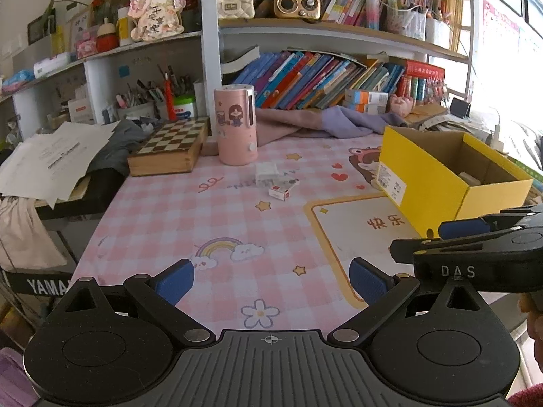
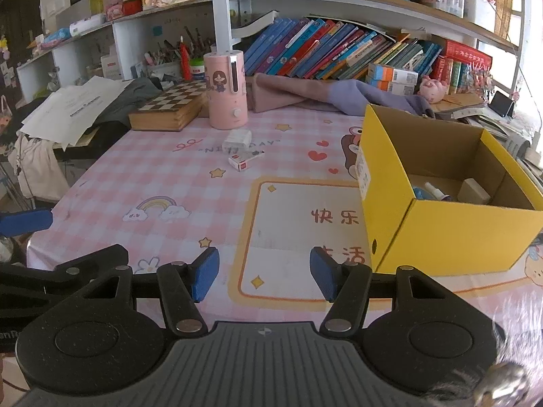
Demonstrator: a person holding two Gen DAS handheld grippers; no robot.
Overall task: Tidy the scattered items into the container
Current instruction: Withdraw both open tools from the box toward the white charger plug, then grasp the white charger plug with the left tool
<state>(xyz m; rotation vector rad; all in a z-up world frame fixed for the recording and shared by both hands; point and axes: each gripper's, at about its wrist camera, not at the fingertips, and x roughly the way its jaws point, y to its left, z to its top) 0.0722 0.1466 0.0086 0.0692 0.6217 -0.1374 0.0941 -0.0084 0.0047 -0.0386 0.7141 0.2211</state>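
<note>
1. Small red-and-white box (image 2: 241, 162) lies mid-table beside a white packet (image 2: 237, 138), left of the open yellow box (image 2: 441, 234); both are blurred.
2. The yellow box's contents are half hidden by its wall.
3. Pink canister (image 2: 226, 90) and chessboard (image 2: 173, 105) stand behind.
4. Left gripper (image 1: 271, 279) and right gripper (image 2: 264, 273) both gape, empty.

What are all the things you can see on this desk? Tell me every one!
Open cardboard box: one, yellow, right side of the table.
Small flat packet: one, white with a red end, mid-table.
Small white box: one, just behind the packet.
Tall cylinder appliance: one, pink, back of the table.
Wooden chessboard case: one, brown, left of the cylinder.
Checked tablecloth: one, pink and white, covering the table.
Leaning books: many, mixed colours, shelf behind.
Left gripper: black, blue pads, jaws open.
Right gripper: same, jaws open.
</note>
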